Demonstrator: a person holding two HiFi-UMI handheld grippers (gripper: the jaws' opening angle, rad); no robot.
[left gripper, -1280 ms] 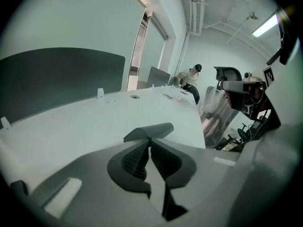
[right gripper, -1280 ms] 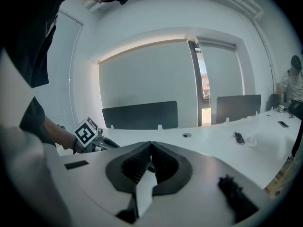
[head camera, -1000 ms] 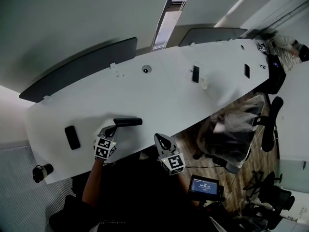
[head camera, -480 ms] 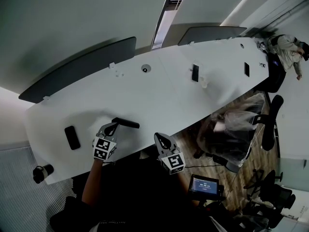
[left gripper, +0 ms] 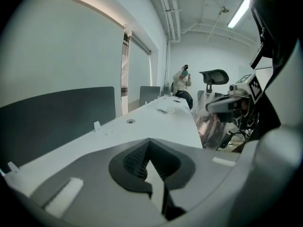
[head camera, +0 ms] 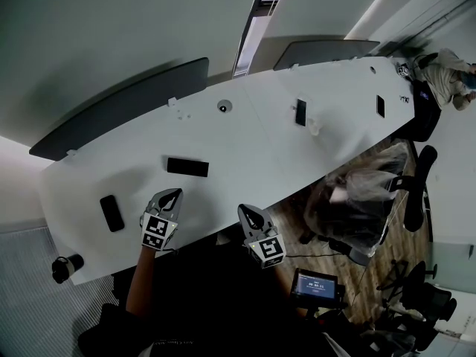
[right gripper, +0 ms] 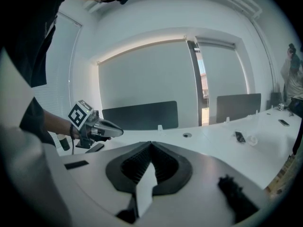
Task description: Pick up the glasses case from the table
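The black glasses case lies flat on the white table, a short way beyond the tip of my left gripper and apart from it. In the left gripper view the left gripper has its jaws shut with nothing between them, and the case is hidden below them. My right gripper hangs at the table's near edge, its jaws shut and empty in the right gripper view. That view also shows the left gripper off to the left.
A black phone lies left of the left gripper. Further along the table are a round grommet and two more phones. Office chairs stand right of the table; a person is at its far end.
The glasses case was at the left gripper's tip; it now lies farther across the table, apart from it. The left gripper drew back slightly. The right gripper has not moved.
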